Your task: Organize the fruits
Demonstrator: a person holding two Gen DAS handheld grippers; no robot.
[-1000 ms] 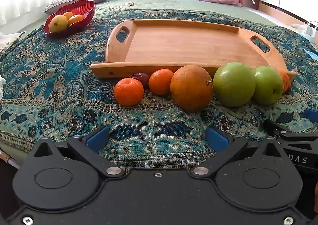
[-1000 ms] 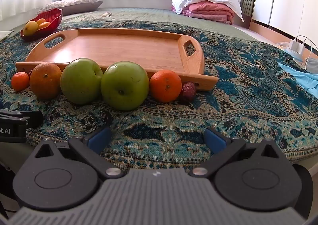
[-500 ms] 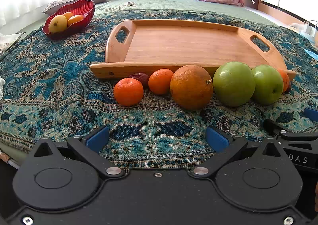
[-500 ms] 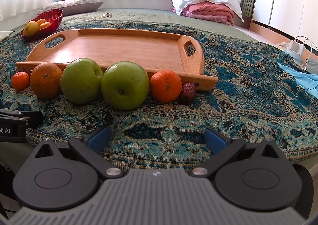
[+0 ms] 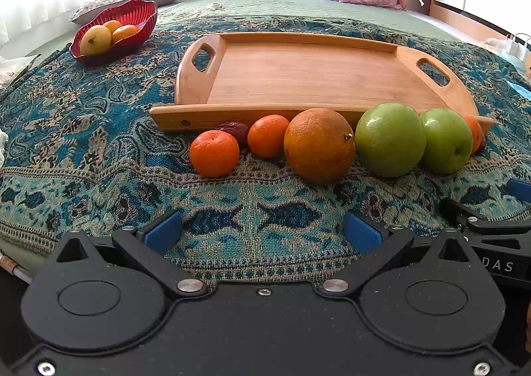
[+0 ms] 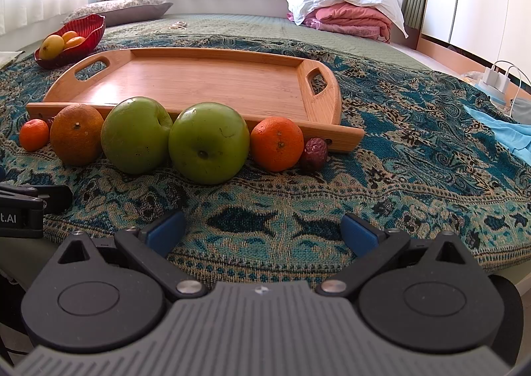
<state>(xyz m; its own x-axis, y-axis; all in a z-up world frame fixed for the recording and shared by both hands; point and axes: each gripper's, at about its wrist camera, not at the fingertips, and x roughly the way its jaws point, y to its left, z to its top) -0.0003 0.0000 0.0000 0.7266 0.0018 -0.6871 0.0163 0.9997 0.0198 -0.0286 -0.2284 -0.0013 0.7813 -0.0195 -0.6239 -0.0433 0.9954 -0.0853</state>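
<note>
A row of fruit lies on the patterned cloth against the near rim of an empty wooden tray [image 5: 308,77] [image 6: 199,77]. From the left: a small tangerine [image 5: 214,153] [image 6: 34,134], a dark date [image 5: 234,129], another tangerine [image 5: 267,135], a large orange [image 5: 320,145] [image 6: 77,133], two green apples [image 5: 390,139] [image 5: 446,141] [image 6: 136,135] [image 6: 208,142], a third tangerine [image 6: 277,143] and a second date [image 6: 314,154]. My left gripper [image 5: 262,231] stands open, short of the orange. My right gripper [image 6: 262,230] is open too, short of the apples.
A red bowl [image 5: 132,15] [image 6: 87,29] holding yellow and orange fruit sits at the far left of the bed. Folded pink and white bedding [image 6: 345,7] lies at the back right. A light blue cloth [image 6: 511,133] and a white charger [image 6: 494,77] are at the right edge.
</note>
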